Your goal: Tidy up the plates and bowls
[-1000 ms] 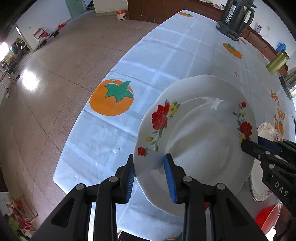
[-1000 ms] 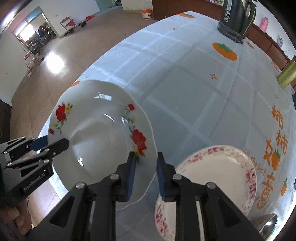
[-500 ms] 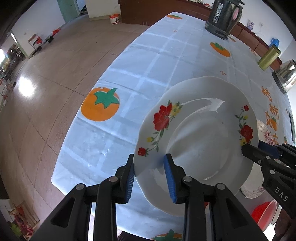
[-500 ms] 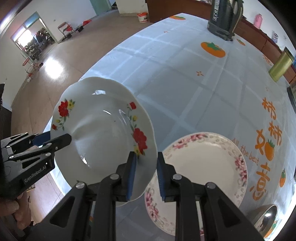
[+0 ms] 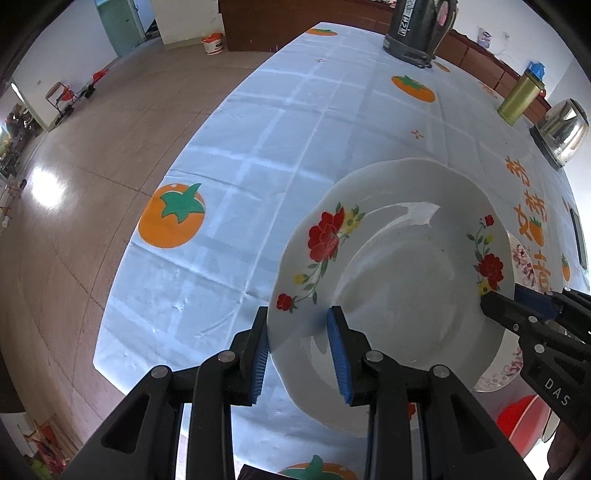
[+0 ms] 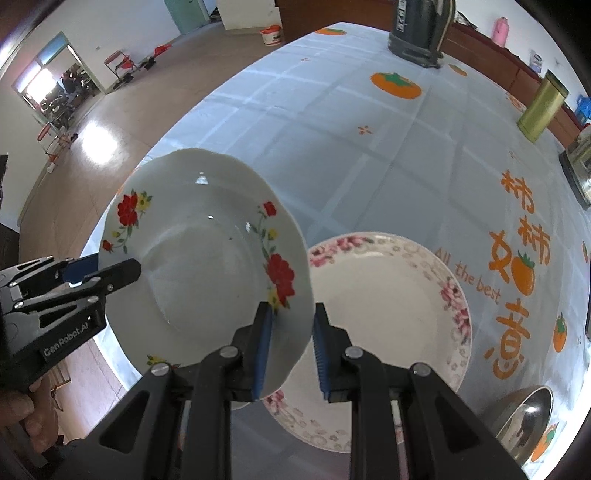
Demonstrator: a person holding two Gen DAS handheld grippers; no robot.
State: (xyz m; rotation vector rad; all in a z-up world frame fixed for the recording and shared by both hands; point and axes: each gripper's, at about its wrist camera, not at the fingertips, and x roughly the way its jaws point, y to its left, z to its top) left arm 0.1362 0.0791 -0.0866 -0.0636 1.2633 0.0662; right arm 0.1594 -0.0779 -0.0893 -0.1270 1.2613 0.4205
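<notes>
A: What is held here, and how?

B: A white plate with red flowers point(image 5: 399, 273), glossy ceramic with a wavy scalloped rim and a shallow round well. It is up in the air, tilted, and 2 grippers carry it together. In the left wrist view it fills the lower right of the frame; in the right wrist view it is at the centre left.

A: What is the state of the left gripper point(image 5: 299, 350)?

B: It is clamped on the plate's near rim. The 2 ribbed blue pads point(image 5: 338, 354) sit one on each face of the rim, on black jointed fingers with silver rivets.

A: And the right gripper point(image 6: 290, 347)?

B: The same: its blue pads squeeze the opposite rim, just beside the biggest red flower. In the left wrist view it enters from the right edge.

A: What is under the plate?

B: A second plate with a pink flower border point(image 6: 388, 306), flat and round, lies on the table point(image 5: 295, 140). The held plate overlaps its left edge in the right wrist view. The table wears a smooth pale blue cloth with white check lines and orange persimmon prints.

A: Other things?

B: A dull metal bowl point(image 6: 524, 413) at the lower right of the right wrist view, a dark kettle point(image 5: 421, 29) at the top, a golden-green canister point(image 6: 541, 107) at the upper right.
</notes>
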